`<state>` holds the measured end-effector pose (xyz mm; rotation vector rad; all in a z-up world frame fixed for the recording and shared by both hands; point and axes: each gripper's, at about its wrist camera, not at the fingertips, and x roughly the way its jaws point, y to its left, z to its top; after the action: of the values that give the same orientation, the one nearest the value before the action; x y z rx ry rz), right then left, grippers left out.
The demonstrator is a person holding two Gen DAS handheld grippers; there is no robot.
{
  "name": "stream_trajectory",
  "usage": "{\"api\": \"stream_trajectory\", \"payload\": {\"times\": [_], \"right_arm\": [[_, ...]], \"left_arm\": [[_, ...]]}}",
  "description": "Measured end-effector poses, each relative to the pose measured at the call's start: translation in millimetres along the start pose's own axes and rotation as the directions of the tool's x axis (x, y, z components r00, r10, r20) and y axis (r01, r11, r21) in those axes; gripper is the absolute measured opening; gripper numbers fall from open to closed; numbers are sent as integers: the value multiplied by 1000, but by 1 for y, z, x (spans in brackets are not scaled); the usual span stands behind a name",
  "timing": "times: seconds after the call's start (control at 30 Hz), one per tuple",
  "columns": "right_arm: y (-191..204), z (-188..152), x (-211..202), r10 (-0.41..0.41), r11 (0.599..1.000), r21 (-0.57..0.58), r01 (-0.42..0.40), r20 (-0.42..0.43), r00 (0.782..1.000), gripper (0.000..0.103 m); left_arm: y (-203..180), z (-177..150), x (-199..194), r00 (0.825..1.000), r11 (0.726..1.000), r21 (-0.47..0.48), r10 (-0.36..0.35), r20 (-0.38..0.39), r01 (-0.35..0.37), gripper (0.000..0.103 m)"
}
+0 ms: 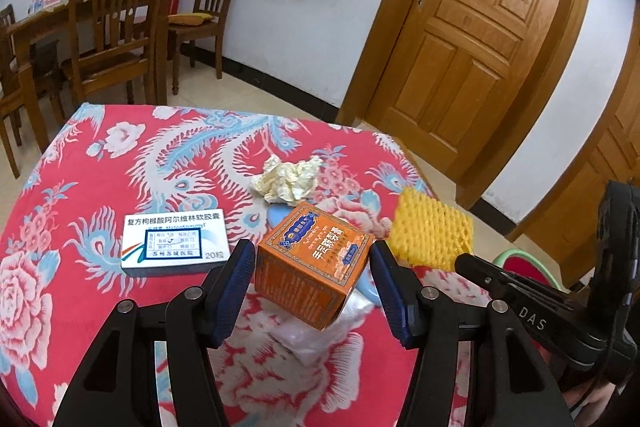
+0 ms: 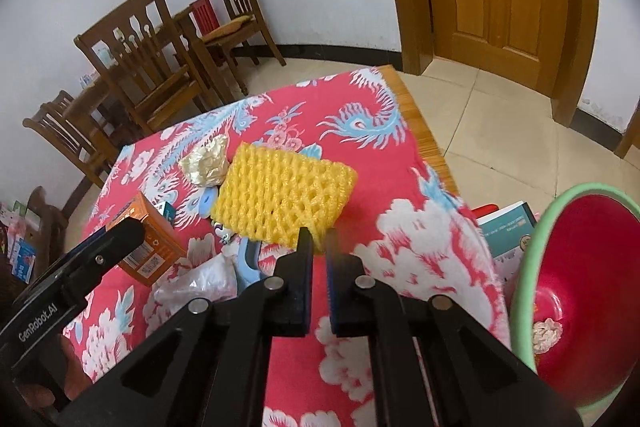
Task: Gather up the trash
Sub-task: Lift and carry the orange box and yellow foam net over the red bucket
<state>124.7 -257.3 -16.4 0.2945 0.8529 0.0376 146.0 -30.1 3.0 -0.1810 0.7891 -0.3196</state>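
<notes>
A: Left wrist view shows our left hand-held gripper (image 1: 314,273) clamped on the orange box (image 1: 316,263), pads pressing two opposite sides, the box tilted and seemingly lifted off the desk (image 1: 80,187).

B: And our right hand-held gripper (image 2: 319,247) has its jaws together on a corner of the yellow foam net (image 2: 280,197). We pinch only the near edge, so most of the net hangs free or drags.

A: Then we lift it gently and keep the pinch firm; foam mesh is springy and can slip out.

B: The red basin (image 2: 580,287) with the green rim sits just right of the desk, low. We judge that is where trash goes.

A: Crumpled paper (image 1: 288,179) and the white medicine box (image 1: 176,243) lie on the cloth, not yet collected.
</notes>
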Motion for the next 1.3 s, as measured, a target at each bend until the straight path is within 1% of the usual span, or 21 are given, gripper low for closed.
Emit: {"api": "stream_trajectory", "payload": {"times": [0.23,0.43,1.1,1.3], "right_arm": [[-16,-8,-33,-4,1000,20,3,49,999,8],[-26,-16,-52,-1,999,32,-2,72,997,8],[-61,-30,-99,-14,996,87,2,143,990,8],[-82,-36,-114,-33,992,122,13,167,985,8]], "left_arm": [[-14,-3,-9,1000,1000,9,-15,5,15,61],[-25,-6,-16,999,999,18,-32,12,32,61],[-69,-10,-33,996,995,61,-82,27,80,61],[-90,-11,-34,995,991,92,-101,24,99,61]]}}
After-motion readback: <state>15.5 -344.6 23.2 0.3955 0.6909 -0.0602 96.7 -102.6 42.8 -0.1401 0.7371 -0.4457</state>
